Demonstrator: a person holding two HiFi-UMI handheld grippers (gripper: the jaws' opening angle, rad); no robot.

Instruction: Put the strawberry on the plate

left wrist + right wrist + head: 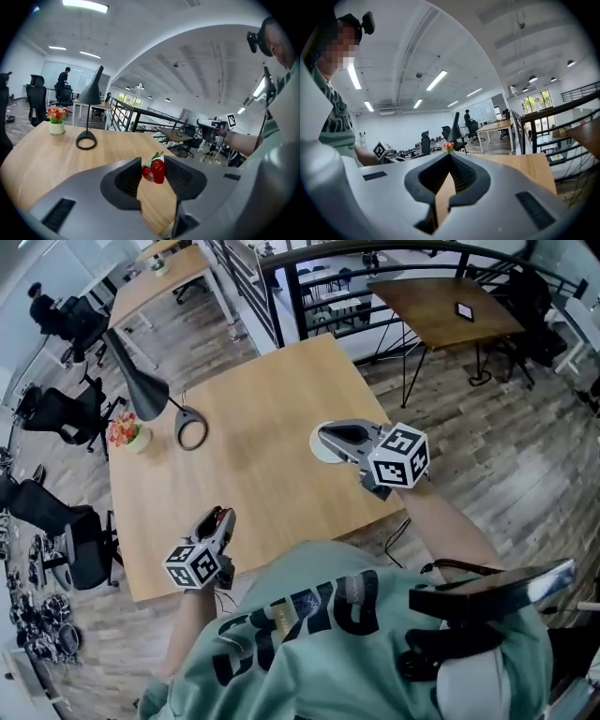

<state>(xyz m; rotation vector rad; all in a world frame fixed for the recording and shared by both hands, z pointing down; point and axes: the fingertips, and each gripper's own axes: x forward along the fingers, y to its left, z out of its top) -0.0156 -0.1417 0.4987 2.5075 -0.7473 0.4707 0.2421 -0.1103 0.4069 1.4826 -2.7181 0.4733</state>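
Observation:
A red strawberry (154, 171) with a green stem sits between the pads of my left gripper (153, 164), which is shut on it. In the head view, that left gripper (223, 515) is held low near the front left edge of the wooden table (262, 418), and the strawberry shows only as a red speck at its tips. A white plate (324, 454) lies near the table's right edge, partly hidden under my right gripper (323, 435). Seen in its own view, the right gripper (450, 155) has its jaws together at the tips with nothing in them.
A black desk lamp (141, 390) with a ring base (191, 432) and a small flower pot (127, 432) stand at the table's far left. Office chairs (56, 413) lie to the left. A black railing (309, 296) and another table (441, 310) lie beyond.

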